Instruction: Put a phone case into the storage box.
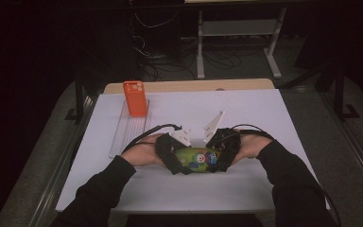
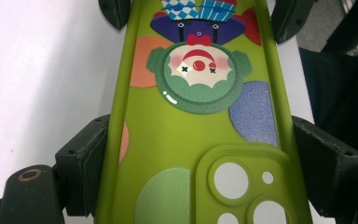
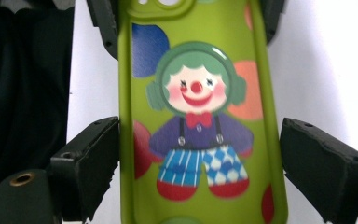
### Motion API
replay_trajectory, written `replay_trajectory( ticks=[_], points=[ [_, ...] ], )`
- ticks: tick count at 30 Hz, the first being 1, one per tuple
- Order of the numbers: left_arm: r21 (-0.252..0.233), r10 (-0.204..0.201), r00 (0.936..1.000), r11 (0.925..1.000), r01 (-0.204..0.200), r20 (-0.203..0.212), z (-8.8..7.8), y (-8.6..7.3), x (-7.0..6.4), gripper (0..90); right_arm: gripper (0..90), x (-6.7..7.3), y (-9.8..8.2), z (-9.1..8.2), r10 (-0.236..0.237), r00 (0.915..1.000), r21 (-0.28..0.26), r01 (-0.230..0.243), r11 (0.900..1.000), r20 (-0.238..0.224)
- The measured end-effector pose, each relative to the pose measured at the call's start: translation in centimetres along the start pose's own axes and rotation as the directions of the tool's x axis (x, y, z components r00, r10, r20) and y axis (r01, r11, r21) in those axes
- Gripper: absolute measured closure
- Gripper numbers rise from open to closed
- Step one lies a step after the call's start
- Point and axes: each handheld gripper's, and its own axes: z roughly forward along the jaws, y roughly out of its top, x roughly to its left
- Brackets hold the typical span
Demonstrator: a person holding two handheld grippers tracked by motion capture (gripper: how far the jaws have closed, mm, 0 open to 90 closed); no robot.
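While both grippers meet at the near middle of the white table, the green clown phone case lies flat between them, printed side up, long axis running left-right.

Left gripper: clamped on the camera-cutout end of the case. In the left gripper view both pads press the case's long edges; the left pad and its opposite sit flush against the rim.

Right gripper: jaws astride the clown's-feet end. In the right gripper view the left pad is at the case edge, but the right one stands off with white table showing in the gap. Not clamped.

Surroundings: orange phone case stands upright at the far end of a clear ribbed tray, off to the left and well apart from the hands. Nothing lies between tray and grippers. Black cables trail from both grippers across the table. Dark sleeves come in from the near edge. Wooden board edge shows beyond the white surface.
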Motion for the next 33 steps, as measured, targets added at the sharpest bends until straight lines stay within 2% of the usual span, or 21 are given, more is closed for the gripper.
replay_trajectory(
  ticks=[2, 4, 7, 9, 13, 14, 15, 16, 18, 20, 21, 23, 24, 25, 26, 28, 29, 30, 31, 32, 33],
  points=[
    [0.003, -0.03, 0.9994, 0.9996, 0.03, -0.019, 0.2, -0.1, 0.0, 15.5, 10.6, -0.1, -0.6, -0.2, 0.023, 0.9996, -0.021, -0.022, 1.0, 0.019],
    [0.008, -0.04, 0.9975, 0.9992, 0.04, -0.058, 0.5, -0.2, 0.0, 15.4, 9.6, -0.3, -1.3, -0.5, 0.064, 0.9973, -0.052, -0.062, 0.997, 0.036],
    [-0.016, -0.1, 0.9898, 0.9949, 0.099, -0.102, 0.8, -0.4, 0.0, 15.4, 9.5, -0.5, -2.5, -1.1, 0.16, 0.9865, -0.106, -0.155, 0.982, 0.035],
    [-0.027, -0.127, 0.984, 0.9918, 0.125, -0.125, 0.7, -0.5, 0.0, 15.4, 9.5, -0.7, -3.3, -1.5, 0.187, 0.9796, -0.147, -0.174, 0.974, 0.075],
    [-0.033, -0.176, 0.969, 0.9844, 0.173, -0.173, 0.6, -0.7, -0.1, 15.4, 9.7, -0.7, -4.8, -1.8, 0.282, 0.9508, -0.225, -0.248, 0.942, 0.129],
    [-0.037, -0.194, 0.9632, 0.981, 0.19, -0.186, 0.6, -0.7, -0.2, 15.4, 9.4, -0.6, -5.0, -1.8, 0.313, 0.9385, -0.24, -0.273, 0.932, 0.146],
    [-0.048, -0.213, 0.9558, 0.977, 0.208, -0.202, 0.5, -0.7, -0.2, 15.4, 9.4, -0.3, -5.1, -1.9, 0.357, 0.9216, -0.257, -0.311, 0.915, 0.153],
    [-0.049, -0.222, 0.9507, 0.9751, 0.216, -0.217, 0.4, -0.8, -0.1, 15.4, 9.3, -0.1, -5.3, -2.0, 0.391, 0.9106, -0.281, -0.343, 0.896, 0.134],
    [-0.078, -0.276, 0.9323, 0.961, 0.265, -0.233, 0.2, -1.1, 0.1, 15.4, 9.0, 0.1, -5.9, -2.0, 0.436, 0.8893, -0.325, -0.375, 0.869, 0.139],
    [-0.073, -0.291, 0.9232, 0.9568, 0.282, -0.251, 0.0, -1.3, 0.3, 15.4, 8.4, 0.2, -6.5, -1.8, 0.466, 0.8726, -0.367, -0.39, 0.844, 0.145],
    [-0.073, -0.297, 0.919, 0.9547, 0.288, -0.259, -0.1, -1.4, 0.4, 15.4, 7.8, 0.3, -6.8, -1.8, 0.49, 0.8602, -0.386, -0.407, 0.827, 0.142],
    [-0.083, -0.314, 0.9108, 0.9494, 0.303, -0.268, -0.2, -1.7, 0.4, 15.4, 5.9, 0.6, -7.3, -1.7, 0.537, 0.8295, -0.428, -0.433, 0.793, 0.155],
    [-0.087, -0.315, 0.9113, 0.9492, 0.303, -0.265, -0.3, -1.7, 0.5, 15.4, 5.6, 0.8, -7.6, -1.6, 0.552, 0.8182, -0.446, -0.438, 0.78, 0.162],
    [-0.082, -0.317, 0.9108, 0.9486, 0.306, -0.265, -0.4, -1.8, 0.5, 15.4, 6.1, 1.0, -7.8, -1.6, 0.577, 0.7995, -0.475, -0.448, 0.758, 0.167],
    [-0.091, -0.328, 0.9083, 0.9448, 0.315, -0.26, -0.5, -1.8, 0.5, 15.4, 6.2, 1.2, -8.0, -1.6, 0.581, 0.7962, -0.485, -0.446, 0.752, 0.168],
    [-0.1, -0.333, 0.9082, 0.9429, 0.317, -0.254, -0.6, -1.8, 0.5, 15.3, 6.1, 1.5, -8.1, -1.3, 0.585, 0.7899, -0.496, -0.439, 0.749, 0.185],
    [-0.099, -0.331, 0.9088, 0.9437, 0.316, -0.255, -0.7, -1.8, 0.5, 15.3, 5.4, 1.6, -8.1, -1.2, 0.593, 0.7822, -0.497, -0.444, 0.746, 0.191],
    [-0.097, -0.329, 0.9087, 0.9444, 0.314, -0.257, -0.9, -1.9, 0.6, 15.3, 5.2, 1.6, -8.2, -1.0, 0.588, 0.7858, -0.495, -0.44, 0.749, 0.191],
    [-0.124, -0.349, 0.9027, 0.9365, 0.328, -0.251, -0.8, -1.9, 0.6, 15.3, 5.1, 1.6, -8.2, -0.8, 0.585, 0.7868, -0.492, -0.436, 0.753, 0.198],
    [-0.097, -0.328, 0.91, 0.9446, 0.314, -0.253, -1.1, -1.9, 0.8, 15.3, 5.5, 1.6, -8.1, -0.6, 0.589, 0.7802, -0.487, -0.438, 0.755, 0.211],
    [-0.12, -0.347, 0.9035, 0.9375, 0.327, -0.252, -1.0, -1.9, 0.7, 15.3, 5.6, 1.6, -8.1, -0.4, 0.586, 0.7798, -0.485, -0.433, 0.76, 0.221]
  ],
)
